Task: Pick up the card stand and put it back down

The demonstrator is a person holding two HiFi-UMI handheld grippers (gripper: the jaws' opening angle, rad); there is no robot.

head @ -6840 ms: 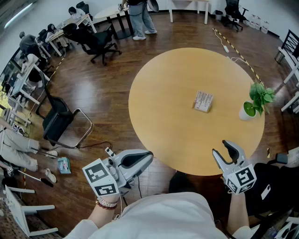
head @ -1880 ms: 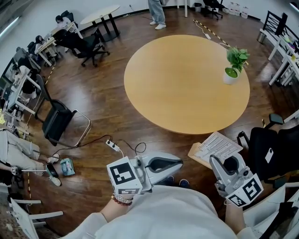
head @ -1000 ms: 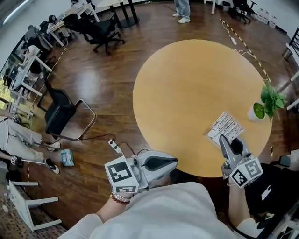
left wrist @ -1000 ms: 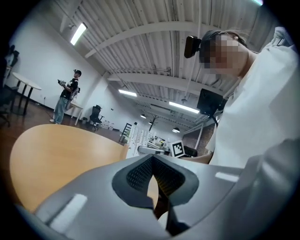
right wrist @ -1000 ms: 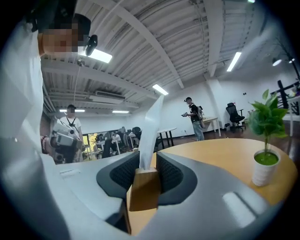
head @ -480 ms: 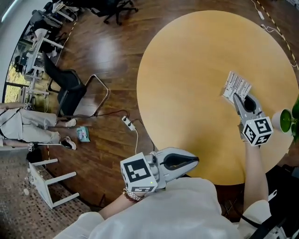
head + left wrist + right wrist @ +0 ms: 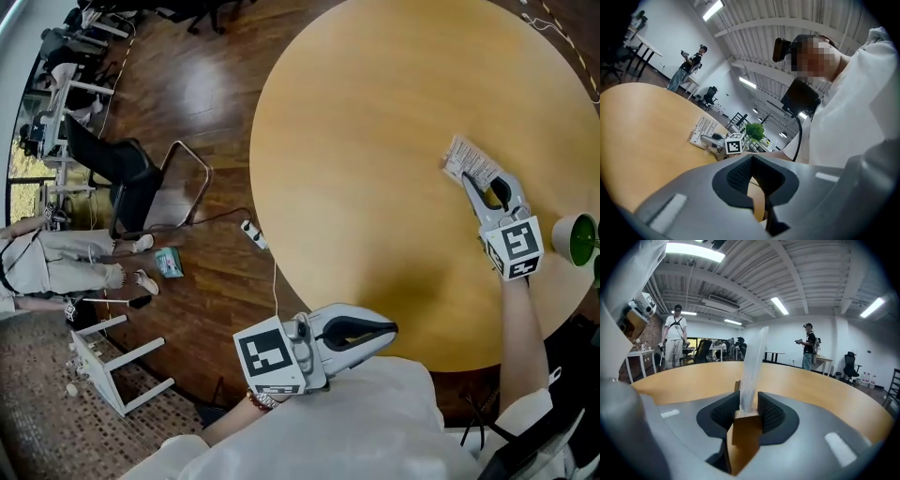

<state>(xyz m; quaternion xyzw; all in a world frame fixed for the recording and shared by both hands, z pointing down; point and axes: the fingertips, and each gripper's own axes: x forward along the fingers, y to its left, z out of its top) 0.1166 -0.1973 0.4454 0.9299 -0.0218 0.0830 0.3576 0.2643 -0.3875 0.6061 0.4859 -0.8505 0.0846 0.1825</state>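
Observation:
The card stand [image 7: 469, 161], a small wooden block with a clear printed card in it, is at the right side of the round wooden table [image 7: 375, 112]. My right gripper [image 7: 476, 184] is shut on it. In the right gripper view the block [image 7: 746, 430] sits between the pads and the card [image 7: 753, 366] stands upright. I cannot tell whether the block touches the tabletop. My left gripper [image 7: 384, 332] is shut and empty, held near my body off the table's near edge. The left gripper view shows its jaws [image 7: 758, 187] together, with the stand [image 7: 702, 130] far off.
A potted plant [image 7: 576, 236] stands just right of my right gripper. On the floor to the left are a black chair [image 7: 127, 173], a power strip [image 7: 251, 234] and a white stool [image 7: 112, 366]. Two people [image 7: 675, 341] [image 7: 809, 350] stand beyond the table.
My right gripper has carried the card stand from beside my body out over the table and down toward its right side. The left gripper stayed close to my body, shifting slightly.

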